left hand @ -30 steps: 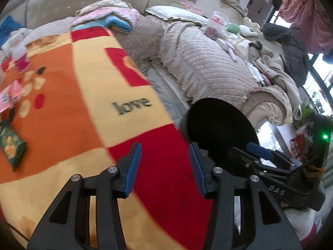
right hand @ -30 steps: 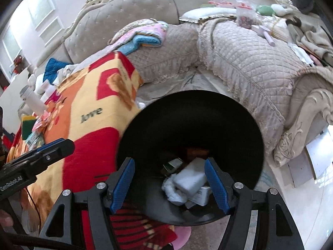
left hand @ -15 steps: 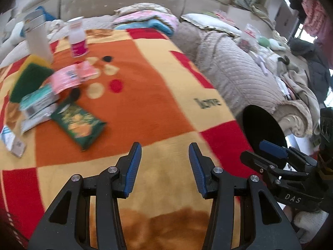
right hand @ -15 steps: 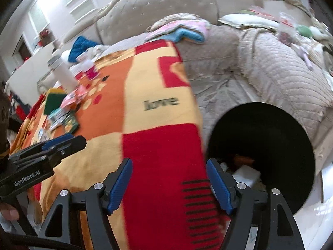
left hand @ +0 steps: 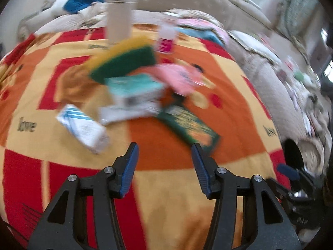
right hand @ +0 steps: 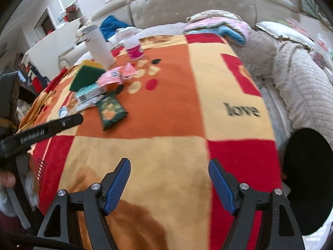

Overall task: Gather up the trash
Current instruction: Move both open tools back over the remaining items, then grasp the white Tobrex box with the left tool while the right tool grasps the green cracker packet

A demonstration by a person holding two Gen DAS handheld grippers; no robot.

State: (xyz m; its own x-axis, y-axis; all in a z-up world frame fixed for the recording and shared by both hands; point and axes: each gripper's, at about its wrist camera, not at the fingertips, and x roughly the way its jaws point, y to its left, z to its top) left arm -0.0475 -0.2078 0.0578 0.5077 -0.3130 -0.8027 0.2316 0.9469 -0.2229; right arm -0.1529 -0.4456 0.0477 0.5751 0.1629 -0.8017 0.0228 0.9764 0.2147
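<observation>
Trash lies in a cluster on the patterned blanket point(left hand: 166, 198): a green snack packet point(left hand: 189, 125), a white-and-blue wrapper point(left hand: 83, 128), a teal-and-white box point(left hand: 133, 91) and a pink packet point(left hand: 179, 77). My left gripper point(left hand: 164, 166) hovers just short of the cluster, its jaws opening with nothing between them. My right gripper point(right hand: 169, 179) hangs over bare blanket nearer the front edge, jaws also opening and empty. From there the green packet point(right hand: 111, 109) lies far left. The black bin point(right hand: 308, 179) stands off the blanket's right edge.
A yellow-green sponge point(left hand: 124, 60), a tall white tumbler point(left hand: 120, 14) and a small pink-labelled bottle point(left hand: 166, 39) stand behind the trash. A quilted sofa point(right hand: 301, 79) with piled clothes runs along the back and right. A hand point(right hand: 6, 179) shows at far left.
Both views have swung left, from the black bin to the blanket and its trash cluster. The jaws of both grippers stand wider apart than before.
</observation>
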